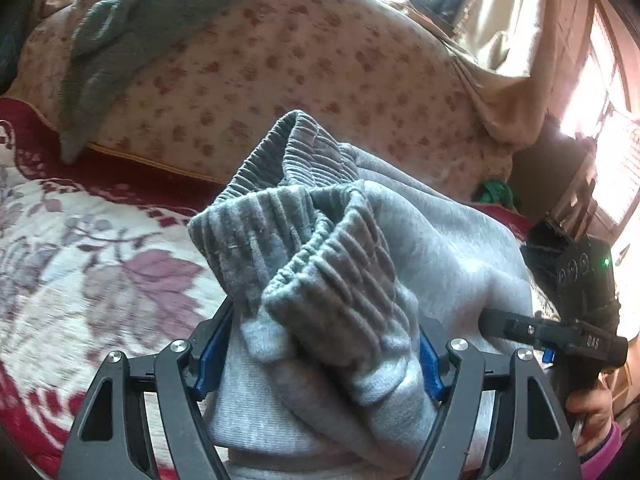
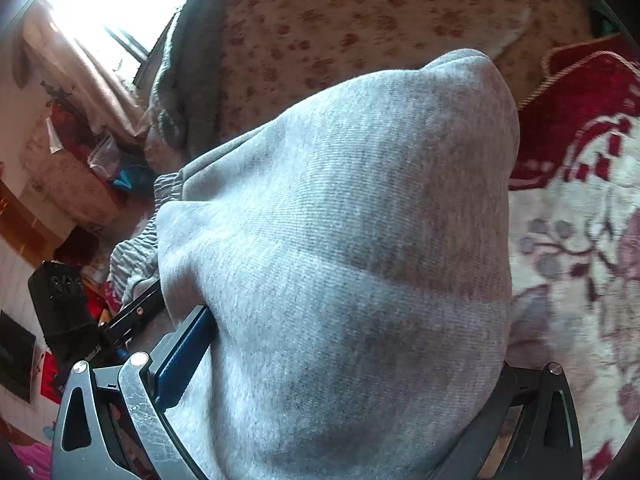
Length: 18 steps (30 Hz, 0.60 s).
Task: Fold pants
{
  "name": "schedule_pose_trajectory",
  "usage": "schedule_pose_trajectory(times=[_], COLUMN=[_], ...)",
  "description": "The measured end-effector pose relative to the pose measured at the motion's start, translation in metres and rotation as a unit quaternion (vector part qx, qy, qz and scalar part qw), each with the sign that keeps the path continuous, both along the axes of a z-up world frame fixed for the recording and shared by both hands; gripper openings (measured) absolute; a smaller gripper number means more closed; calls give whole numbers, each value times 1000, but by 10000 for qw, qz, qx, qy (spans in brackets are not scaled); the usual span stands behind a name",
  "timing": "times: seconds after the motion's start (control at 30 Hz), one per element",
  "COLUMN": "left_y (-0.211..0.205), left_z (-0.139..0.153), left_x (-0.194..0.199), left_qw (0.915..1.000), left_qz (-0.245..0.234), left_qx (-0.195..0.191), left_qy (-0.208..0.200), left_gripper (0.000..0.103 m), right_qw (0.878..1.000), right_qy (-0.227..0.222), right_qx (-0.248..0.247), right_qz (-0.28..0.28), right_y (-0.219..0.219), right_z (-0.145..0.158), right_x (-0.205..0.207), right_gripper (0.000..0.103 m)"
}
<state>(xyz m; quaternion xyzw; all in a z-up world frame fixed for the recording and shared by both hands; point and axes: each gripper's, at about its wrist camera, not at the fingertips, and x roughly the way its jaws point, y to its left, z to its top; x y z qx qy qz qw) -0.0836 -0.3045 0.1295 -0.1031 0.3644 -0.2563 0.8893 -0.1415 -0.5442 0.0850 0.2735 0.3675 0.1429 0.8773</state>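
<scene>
The floral bed blanket (image 1: 80,264) fills the ground. Only the left wrist view shows the grey fleece pants (image 1: 440,248) ending in ribbed cuffs (image 1: 320,256); the right view shows plain bulging cloth. The pants hang bunched above the bed, clamped in the left gripper (image 1: 320,356) and the right gripper (image 2: 336,364).

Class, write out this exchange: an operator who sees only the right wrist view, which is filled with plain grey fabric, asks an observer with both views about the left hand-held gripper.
Operator: What part has the left side got?
Observer: The left hand-held gripper is clamped on two ribbed cuffs of the pants, bunched between its blue pads.
Operator: Which way do they point?
Observer: Their open ends stick up past the fingertips, toward the spotted cushion.
</scene>
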Motion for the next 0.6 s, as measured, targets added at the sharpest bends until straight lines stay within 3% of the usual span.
schedule_pose_trajectory(times=[0.23,0.37,0.6], left_y=[-35,-33,-14], left_z=[-33,-35,-39], left_x=[-3,-8,-11], left_qw=[9992,9994,9992], left_qz=[-83,-81,-16], left_qx=[207,290,326], left_qy=[337,162,213], left_gripper=[75,76,85], right_qw=[9992,9986,9979], right_qy=[370,473,516], right_qx=[-47,1,-128], right_qz=[-120,-218,-372], right_y=[-45,-53,-58], right_z=[-35,-55,-53], right_x=[1,3,-14], right_gripper=[103,103,103])
